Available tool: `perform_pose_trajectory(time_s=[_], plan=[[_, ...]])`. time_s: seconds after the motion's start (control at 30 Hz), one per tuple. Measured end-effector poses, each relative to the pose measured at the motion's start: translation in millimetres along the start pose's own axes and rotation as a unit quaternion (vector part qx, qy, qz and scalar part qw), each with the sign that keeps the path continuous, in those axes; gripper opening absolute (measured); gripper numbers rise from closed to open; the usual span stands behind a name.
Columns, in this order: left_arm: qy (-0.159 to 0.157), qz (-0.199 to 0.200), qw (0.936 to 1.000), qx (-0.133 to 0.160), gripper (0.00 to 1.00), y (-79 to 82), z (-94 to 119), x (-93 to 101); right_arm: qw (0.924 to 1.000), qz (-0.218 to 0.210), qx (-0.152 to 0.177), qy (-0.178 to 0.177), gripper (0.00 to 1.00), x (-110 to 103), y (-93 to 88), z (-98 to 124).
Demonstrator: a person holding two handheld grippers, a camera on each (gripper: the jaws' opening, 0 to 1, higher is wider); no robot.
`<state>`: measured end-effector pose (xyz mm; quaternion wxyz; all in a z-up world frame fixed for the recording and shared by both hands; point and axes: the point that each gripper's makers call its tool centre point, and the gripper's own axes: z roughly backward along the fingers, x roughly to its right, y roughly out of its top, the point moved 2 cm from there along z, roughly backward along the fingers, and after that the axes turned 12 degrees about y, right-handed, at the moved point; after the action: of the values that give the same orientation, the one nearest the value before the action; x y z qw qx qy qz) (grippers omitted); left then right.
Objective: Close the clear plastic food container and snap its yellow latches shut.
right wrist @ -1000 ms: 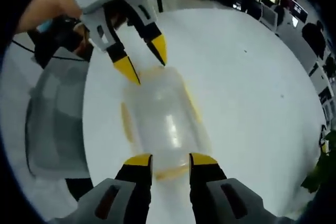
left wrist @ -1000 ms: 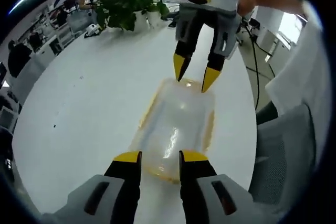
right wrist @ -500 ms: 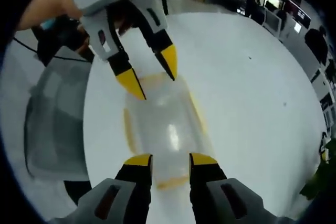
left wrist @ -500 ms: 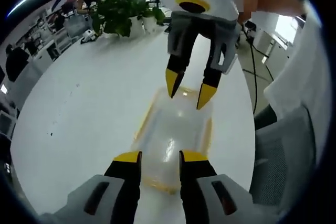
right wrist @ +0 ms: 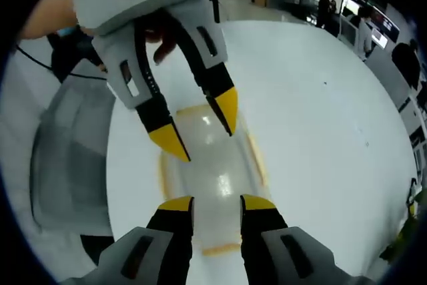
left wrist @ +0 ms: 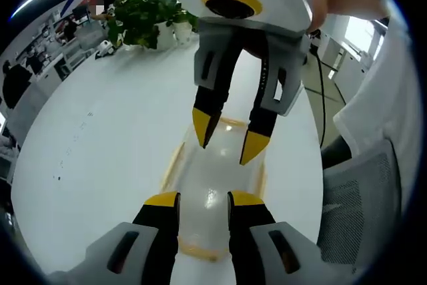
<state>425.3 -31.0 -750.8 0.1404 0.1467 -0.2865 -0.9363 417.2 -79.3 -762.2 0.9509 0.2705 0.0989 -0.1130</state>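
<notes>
The clear container (left wrist: pixel 213 185) lies lid-down-shut on the white table (left wrist: pixel 100 158), yellow latches (right wrist: pixel 257 158) along its long sides. Both grippers hover over it, the left gripper (left wrist: pixel 203 199) and right gripper (right wrist: pixel 217 203) with jaws parted, gripping nothing. Press each latch squarely downward, steadying the opposite end. Compared with earlier, both grippers have drawn closer together above the lid.

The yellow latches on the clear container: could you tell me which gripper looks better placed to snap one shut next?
Hard to separate: the left gripper and right gripper each hang open over opposite short ends of the container, each above an end latch. Either could press first.
</notes>
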Motion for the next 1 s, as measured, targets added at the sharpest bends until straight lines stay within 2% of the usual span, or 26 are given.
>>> perform_pose_trajectory(time_s=[0.3, 0.4, 0.63, 1.0], plan=[[-0.003, 0.002, 1.0, -0.001, 0.27, 0.3, -2.7, 5.0, 1.0, 0.001, 0.006, -0.002, 0.25, 5.0, 2.9, -1.6], [-0.005, 0.014, 0.9999, 0.003, 0.27, 1.8, -3.1, 7.5, 0.9999, 0.002, 0.012, -0.004, 0.24, 7.3, 6.9, -0.7], [-0.01, 0.01, 0.9999, -0.001, 0.28, 1.4, -3.7, 15.1, 0.9998, 0.007, 0.018, -0.007, 0.24, 12.4, 14.0, 0.1], [-0.018, 0.016, 0.9997, -0.001, 0.3, 0.7, -6.2, 21.6, 0.9998, 0.01, 0.017, -0.011, 0.24, 21.0, 14.5, -1.4]])
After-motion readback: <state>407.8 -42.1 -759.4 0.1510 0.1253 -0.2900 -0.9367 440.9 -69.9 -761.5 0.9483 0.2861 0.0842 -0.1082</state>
